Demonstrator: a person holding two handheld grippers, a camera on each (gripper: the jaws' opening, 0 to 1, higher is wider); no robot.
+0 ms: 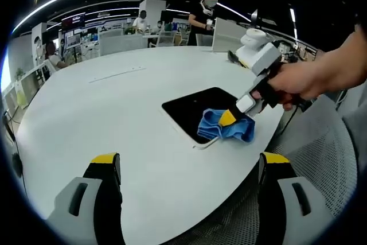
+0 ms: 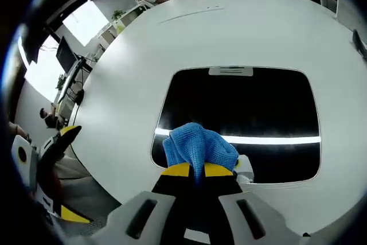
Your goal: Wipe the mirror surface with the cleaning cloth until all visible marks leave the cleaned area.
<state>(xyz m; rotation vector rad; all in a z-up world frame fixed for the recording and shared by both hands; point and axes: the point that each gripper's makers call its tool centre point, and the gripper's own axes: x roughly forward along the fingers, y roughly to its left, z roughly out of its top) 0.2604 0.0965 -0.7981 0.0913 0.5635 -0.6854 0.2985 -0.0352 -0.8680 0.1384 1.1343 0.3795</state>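
The mirror (image 2: 241,107), a dark rounded rectangle, lies flat on a white oval table (image 1: 103,113) near its edge, reflecting a ceiling light strip. At far left in the left gripper view, the left gripper (image 1: 189,167) hangs over the bare tabletop short of the mirror, its yellow-tipped jaws spread wide with nothing between them. Further right, the blue cleaning cloth (image 1: 223,125) sits bunched on the mirror's near edge, pinched in the right gripper (image 2: 198,170), whose jaws are clamped on the fabric while a hand (image 1: 298,81) steers it from the right. The wiping step appears to be under way at one edge of the glass; whether marks remain cannot be told. The next move likely calls for dragging the cloth across the rest of the dark surface while keeping it pressed flat.
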